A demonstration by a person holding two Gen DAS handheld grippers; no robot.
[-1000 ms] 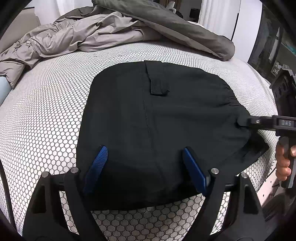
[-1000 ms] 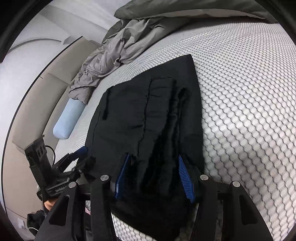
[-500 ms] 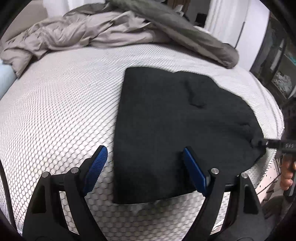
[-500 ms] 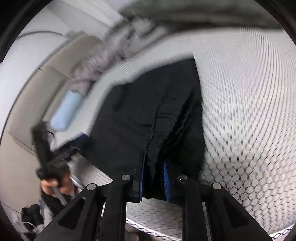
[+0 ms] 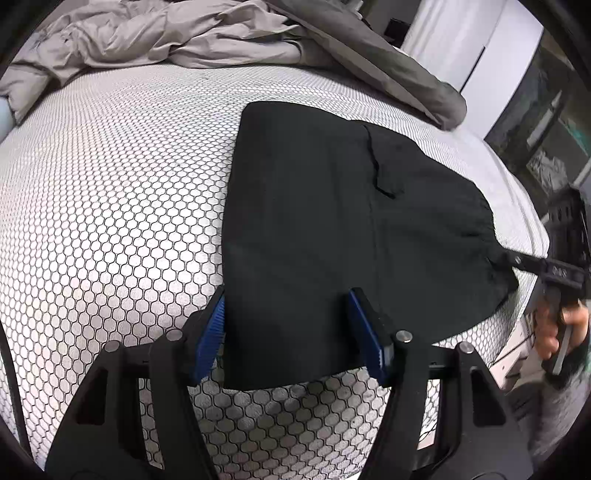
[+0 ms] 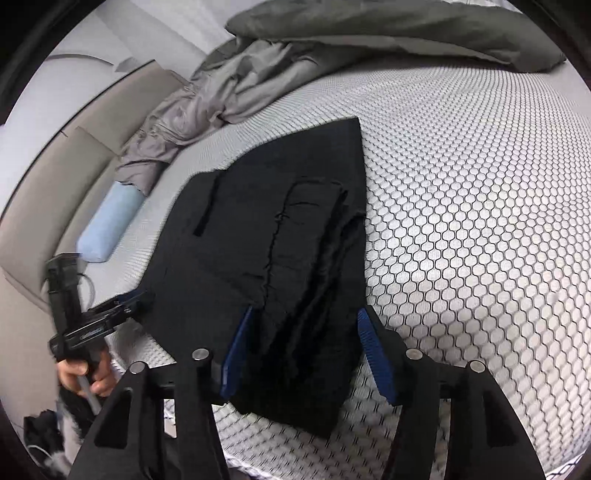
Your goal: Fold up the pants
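Bed with white honeycomb-mesh mattress cover (image 5: pixel 110 192) takes up most of both views; crumpled grey duvet (image 5: pixel 177 33) bunched along the far edge, pale blue cylindrical bolster (image 6: pixel 107 225) at the side under the duvet end. Black fabric pants (image 5: pixel 332 221) lie flat near the bed's front edge, already folded into a compact rectangle-ish stack: right wrist view shows several stacked layers with gathered waistband edges on the near end, left wrist view shows a flat top panel with a pocket flap. Judgement: main folds look done, what's left is at most one more fold or just tidying/squaring the edges, since the right-hand end looks rounded and uneven. Left gripper (image 5: pixel 291 332): blue-padded fingers spread wide, straddling the near left corner of the pants, nothing clamped. Right gripper (image 6: pixel 306 354): fingers likewise spread apart either side of the layered end of the pants, not pinching; in the left wrist view its tip sits at the pants' right edge, can't tell if touching
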